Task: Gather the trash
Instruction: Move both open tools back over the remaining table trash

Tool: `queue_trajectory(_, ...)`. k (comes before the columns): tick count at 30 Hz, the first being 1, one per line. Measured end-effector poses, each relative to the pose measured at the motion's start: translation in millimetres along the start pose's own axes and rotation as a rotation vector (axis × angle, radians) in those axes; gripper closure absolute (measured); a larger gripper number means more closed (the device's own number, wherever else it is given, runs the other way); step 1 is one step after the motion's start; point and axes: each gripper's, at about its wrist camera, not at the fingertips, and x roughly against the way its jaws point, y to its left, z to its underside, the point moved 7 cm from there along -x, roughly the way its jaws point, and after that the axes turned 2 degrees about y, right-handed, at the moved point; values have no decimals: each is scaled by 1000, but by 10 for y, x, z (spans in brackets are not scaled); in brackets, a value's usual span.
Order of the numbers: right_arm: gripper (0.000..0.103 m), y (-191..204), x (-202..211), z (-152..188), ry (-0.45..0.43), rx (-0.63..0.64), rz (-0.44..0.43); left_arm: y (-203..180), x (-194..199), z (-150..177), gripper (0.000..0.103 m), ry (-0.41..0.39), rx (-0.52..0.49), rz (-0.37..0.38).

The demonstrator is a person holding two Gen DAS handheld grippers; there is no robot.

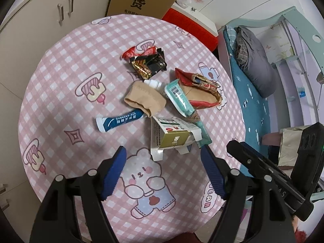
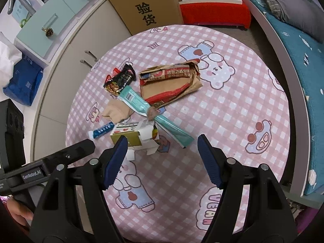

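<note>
A round table [image 1: 60, 93] has a pink checked cloth with cartoon bears and cakes printed on it. Behind it stands a brown cardboard box [image 2: 145, 6] with 2 large black characters on its side. Just beside the box is a red seat [image 2: 214, 14] with a white top. A beige cabinet [image 1: 40, 20] with 2 metal handles is at the left. A bed [image 2: 293, 56] with a blue patterned sheet runs along the right, and a grey folded blanket [image 1: 257, 64] lies on it. A blue bag [image 2: 22, 83] lies near pale green drawers [image 2: 46, 30].
</note>
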Motion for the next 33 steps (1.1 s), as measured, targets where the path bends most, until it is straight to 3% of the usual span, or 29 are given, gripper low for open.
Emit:
queue_trajectory(20,32,-302,-88,201,9,-8,55,30,-209,47,28,-21,38,45)
queue_trajectory(33,32,-422,-37,251,-37,-24,82,83,-246,109,28,-53,15,99)
